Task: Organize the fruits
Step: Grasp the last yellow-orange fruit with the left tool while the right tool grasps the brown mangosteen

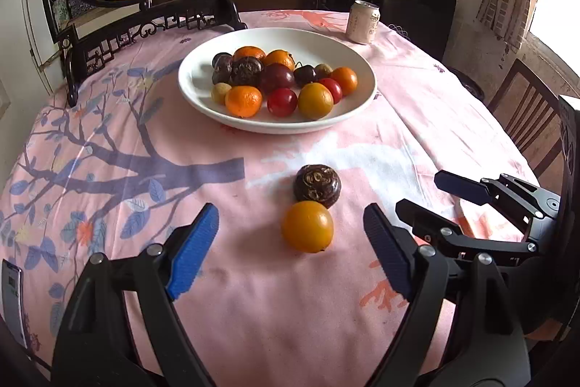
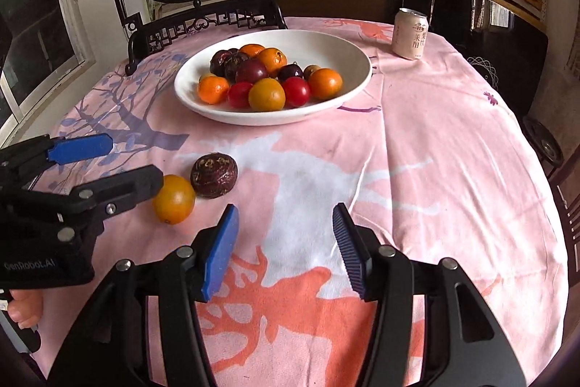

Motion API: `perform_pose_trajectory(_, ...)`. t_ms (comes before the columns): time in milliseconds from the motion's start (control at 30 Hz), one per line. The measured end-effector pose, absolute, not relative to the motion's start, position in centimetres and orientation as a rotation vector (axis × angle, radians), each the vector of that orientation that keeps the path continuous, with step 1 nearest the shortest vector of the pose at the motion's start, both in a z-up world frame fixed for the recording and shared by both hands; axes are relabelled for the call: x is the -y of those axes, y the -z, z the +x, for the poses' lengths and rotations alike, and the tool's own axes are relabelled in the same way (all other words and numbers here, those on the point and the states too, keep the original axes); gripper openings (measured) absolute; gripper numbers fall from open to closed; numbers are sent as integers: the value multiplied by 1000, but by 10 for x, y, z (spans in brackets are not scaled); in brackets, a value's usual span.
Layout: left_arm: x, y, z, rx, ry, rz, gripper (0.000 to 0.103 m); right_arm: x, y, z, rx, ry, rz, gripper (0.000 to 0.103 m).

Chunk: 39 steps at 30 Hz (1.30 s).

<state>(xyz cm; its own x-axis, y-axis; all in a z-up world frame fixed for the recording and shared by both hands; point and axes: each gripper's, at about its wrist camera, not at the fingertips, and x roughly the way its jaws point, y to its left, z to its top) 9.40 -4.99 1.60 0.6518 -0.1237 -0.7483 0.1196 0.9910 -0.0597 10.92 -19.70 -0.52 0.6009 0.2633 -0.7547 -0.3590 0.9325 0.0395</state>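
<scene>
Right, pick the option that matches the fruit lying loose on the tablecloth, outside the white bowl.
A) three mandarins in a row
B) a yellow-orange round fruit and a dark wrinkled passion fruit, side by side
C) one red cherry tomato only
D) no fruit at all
B: the yellow-orange fruit and the dark wrinkled passion fruit lie touching on the pink tablecloth, in front of the white bowl, which holds all the other fruit.
</scene>
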Motion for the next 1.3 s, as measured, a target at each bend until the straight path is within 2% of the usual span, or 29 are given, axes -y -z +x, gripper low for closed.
perform_pose_trajectory(167,58,-9,94,-861,151,13,84,209,5,102,-843,-334,-111,55)
perform_pose_trajectory(300,62,0,100,-890,170,16,79,220,7,101,-850,-309,-86,55)
perform_pose_trajectory(367,62,6,104,-920,182,0,70,224,9,102,-860,-298,-83,55)
perform_pose_trajectory(400,61,9,107,-935,187,-9,61,225,9,102,-863,-296,-80,55)
perform_pose_trajectory(433,61,13,109,-951,191,-11,45,226,10,102,-866,-296,-77,55)
perform_pose_trajectory(467,60,17,111,-972,189,-9,37,226,10,103,-869,-295,-78,55)
perform_pose_trajectory(967,25,-7,94,-897,180,-11,36,182,16,111,-898,-357,-195,55)
perform_pose_trajectory(1300,-15,-8,103,-891,146,-118,36,134,29,133,-924,-428,-278,56)
